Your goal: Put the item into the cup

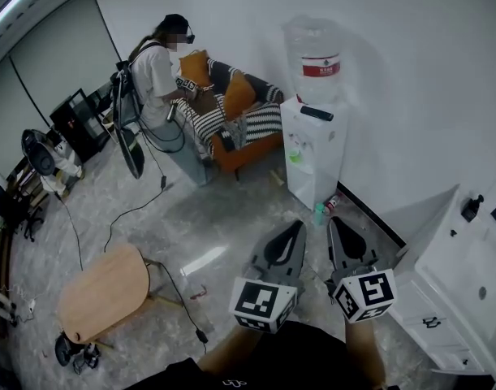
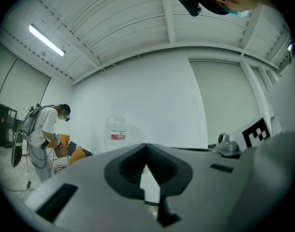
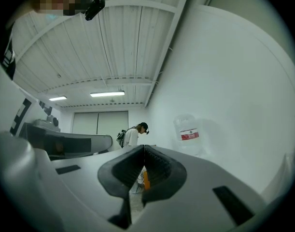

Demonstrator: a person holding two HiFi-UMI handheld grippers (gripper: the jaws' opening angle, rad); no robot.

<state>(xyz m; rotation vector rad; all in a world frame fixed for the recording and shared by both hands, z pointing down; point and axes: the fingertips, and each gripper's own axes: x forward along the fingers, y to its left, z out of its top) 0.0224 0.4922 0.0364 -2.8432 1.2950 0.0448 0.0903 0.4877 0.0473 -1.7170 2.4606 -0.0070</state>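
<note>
Aiming level at the far water dispenser (image 1: 312, 149), both tools hang over bare floor. The left claw (image 1: 300, 226) is closed on nothing, and the right claw (image 1: 333, 222) is closed and empty too. No item and no cup can be made out anywhere, so I judge this as the search and approach step. Next: find the item, then open a claw before reaching.

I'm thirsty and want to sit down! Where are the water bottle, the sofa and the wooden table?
Water bottle (image 1: 321, 66), head view, on its red label.
Sofa (image 1: 239, 94), head view, on an orange cushion.
Table (image 1: 101, 292), head view, middle of its wooden top.
</note>
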